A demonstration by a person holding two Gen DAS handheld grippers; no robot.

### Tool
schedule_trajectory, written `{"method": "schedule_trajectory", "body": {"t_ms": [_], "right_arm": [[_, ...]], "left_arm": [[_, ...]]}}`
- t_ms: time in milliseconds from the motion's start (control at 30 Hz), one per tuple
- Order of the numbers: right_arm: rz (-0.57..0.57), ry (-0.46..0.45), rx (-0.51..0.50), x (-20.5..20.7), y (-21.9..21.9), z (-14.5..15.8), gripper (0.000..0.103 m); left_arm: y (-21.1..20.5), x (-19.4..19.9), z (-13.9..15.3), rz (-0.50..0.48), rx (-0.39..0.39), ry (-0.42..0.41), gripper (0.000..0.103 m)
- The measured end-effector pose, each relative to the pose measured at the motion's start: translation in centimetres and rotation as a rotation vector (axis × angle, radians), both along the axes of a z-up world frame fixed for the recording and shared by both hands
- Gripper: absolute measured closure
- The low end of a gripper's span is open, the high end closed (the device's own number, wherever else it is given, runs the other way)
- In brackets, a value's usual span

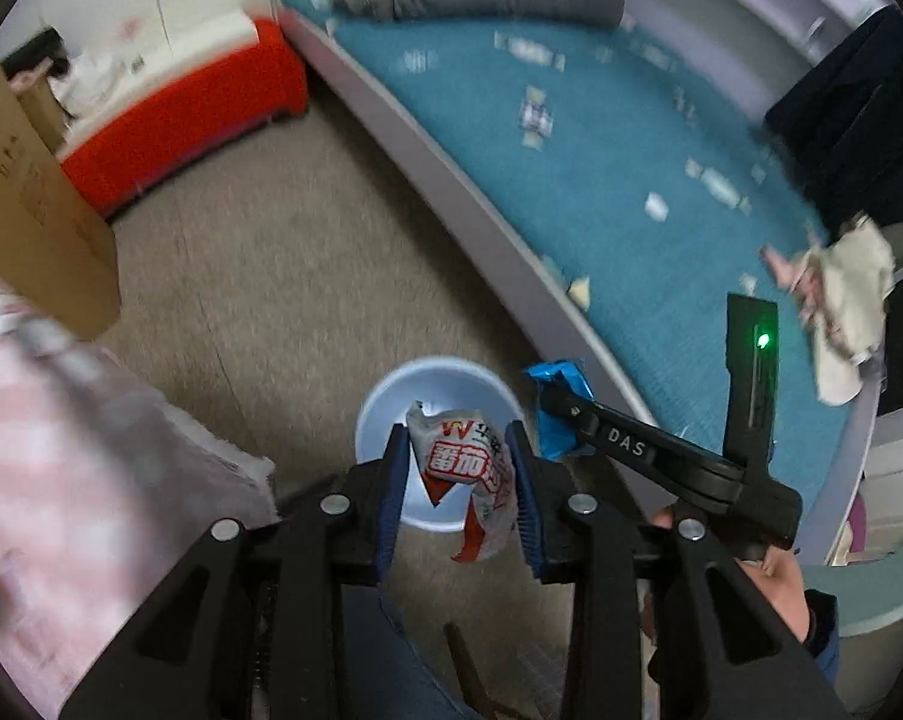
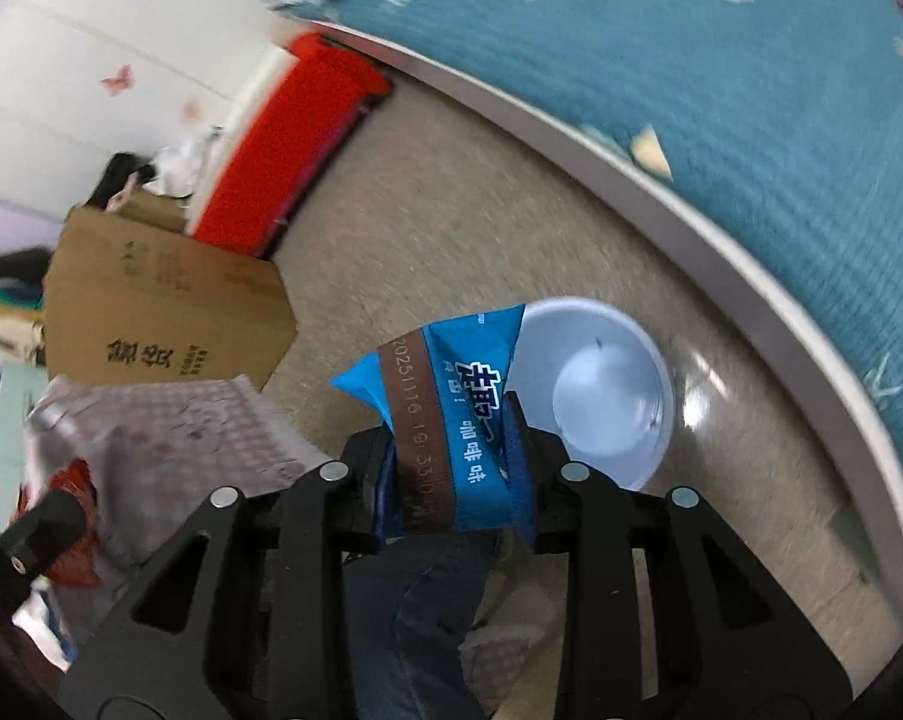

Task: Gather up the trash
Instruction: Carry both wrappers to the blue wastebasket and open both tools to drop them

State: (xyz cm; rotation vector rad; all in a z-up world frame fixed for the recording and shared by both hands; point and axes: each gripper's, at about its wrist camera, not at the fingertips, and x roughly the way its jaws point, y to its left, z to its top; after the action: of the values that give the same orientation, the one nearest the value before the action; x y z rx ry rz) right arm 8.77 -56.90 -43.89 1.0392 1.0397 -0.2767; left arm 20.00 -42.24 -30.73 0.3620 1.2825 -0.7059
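My left gripper (image 1: 458, 438) is shut on a crumpled white and red snack wrapper (image 1: 469, 474), held right above a pale blue round bin (image 1: 379, 402) on the floor. My right gripper (image 2: 456, 414) is shut on a blue snack wrapper with a brown stripe (image 2: 451, 408); the same bin (image 2: 601, 396) stands just to its right, empty inside. In the left wrist view the right gripper (image 1: 547, 399) reaches in from the right, its blue wrapper (image 1: 556, 414) beside the bin's rim. More scraps of trash (image 1: 535, 114) lie scattered on the teal bed cover (image 1: 631, 180).
A bed with a grey frame (image 1: 481, 204) curves along the right of the beige floor. A cardboard box (image 2: 163, 318) and a red bench (image 2: 295, 144) stand at the left. A pink checked cloth (image 1: 73, 438) lies near the bin. A crumpled cloth (image 1: 847, 300) rests on the bed edge.
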Motion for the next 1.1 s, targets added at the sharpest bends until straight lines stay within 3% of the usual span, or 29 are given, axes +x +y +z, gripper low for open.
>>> {"method": "schedule_trajectory", "body": {"t_ms": [200, 367, 400, 467, 600, 667, 733, 833, 967, 1100], "right_arm": [[-0.03, 0.069, 0.114, 1.3, -0.6, -5.6, 0.071], [-0.049, 0.112, 0.171, 1.9, -0.8, -8.5, 0.069], [-0.051, 0.119, 0.174, 2.1, -0.8, -8.9, 0.065], [-0.055, 0.125, 0.188, 2.3, -0.9, -9.5, 0.055], [-0.075, 0.139, 0.212, 2.1, -1.1, -10.3, 0.04], [-0.085, 0.143, 0.225, 1.9, -1.1, -10.7, 0.032], [-0.092, 0.141, 0.226, 1.7, -1.2, -10.8, 0.018], [-0.098, 0.14, 0.216, 1.3, -1.2, -10.3, 0.007], [-0.102, 0.144, 0.166, 0.6, -1.3, -8.6, 0.006], [-0.102, 0.131, 0.099, -0.4, -1.4, -5.9, 0.006]], "left_arm": [[-3.5, 2.5, -7.3, 0.003, 0.154, 0.12, 0.07], [-4.1, 3.9, -11.0, 0.011, 0.233, 0.2, 0.07], [-4.3, 4.1, -11.6, 0.009, 0.238, 0.224, 0.067], [-4.7, 4.1, -12.2, 0.004, 0.257, 0.233, 0.038], [-5.2, 3.5, -12.1, -0.027, 0.299, 0.179, 0.023], [-5.0, 3.8, -12.3, -0.017, 0.317, 0.167, 0.022], [-4.8, 4.1, -12.2, 0.008, 0.325, 0.166, 0.02], [-4.4, 4.4, -11.7, 0.035, 0.318, 0.142, 0.019], [-4.6, 4.1, -10.2, 0.021, 0.308, 0.078, 0.018], [-4.6, 3.3, -7.4, 0.02, 0.248, 0.034, 0.018]]}}
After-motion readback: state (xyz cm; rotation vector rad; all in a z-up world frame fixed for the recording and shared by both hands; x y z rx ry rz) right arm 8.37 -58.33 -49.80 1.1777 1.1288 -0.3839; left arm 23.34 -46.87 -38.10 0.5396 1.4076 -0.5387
